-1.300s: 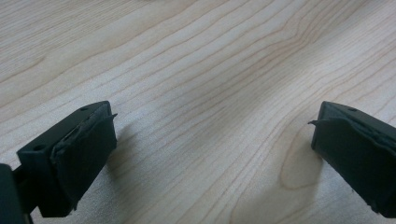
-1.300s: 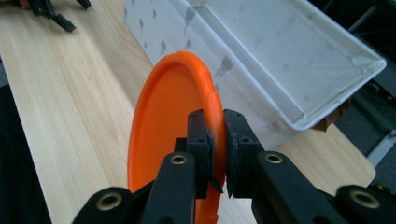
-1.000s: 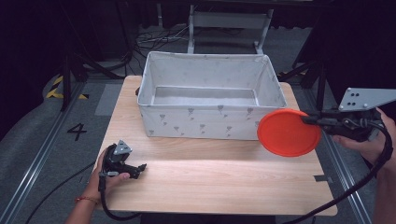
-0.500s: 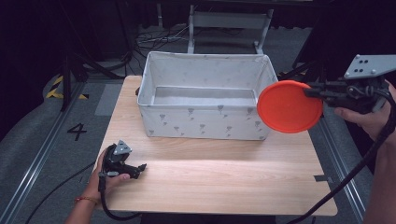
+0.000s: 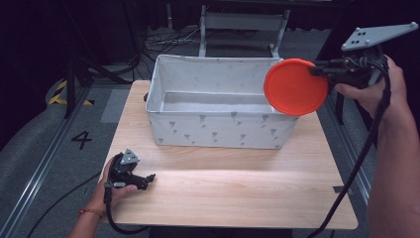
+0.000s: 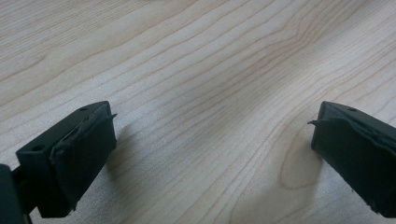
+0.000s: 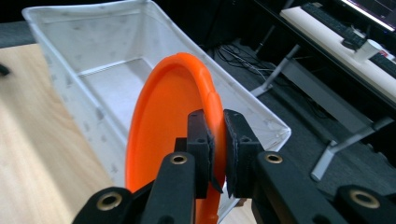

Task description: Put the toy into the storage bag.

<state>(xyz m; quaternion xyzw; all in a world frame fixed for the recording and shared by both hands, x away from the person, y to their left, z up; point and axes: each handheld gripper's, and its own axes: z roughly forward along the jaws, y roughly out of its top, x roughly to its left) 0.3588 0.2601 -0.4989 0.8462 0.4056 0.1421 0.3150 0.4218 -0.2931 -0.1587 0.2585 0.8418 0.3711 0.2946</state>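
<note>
The right gripper pinches the orange plate by its rim, held up at the white bin's three o'clock end, so next it should go over and let go, while the left gripper rests open.

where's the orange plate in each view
High view: orange plate upper right, on edge over the bin's right end, held by the right gripper.
Left gripper view: bare tabletop between open jaws.
Right gripper view: centre, rim pinched between the jaws.
Shared landmark: white fabric bin.
</note>
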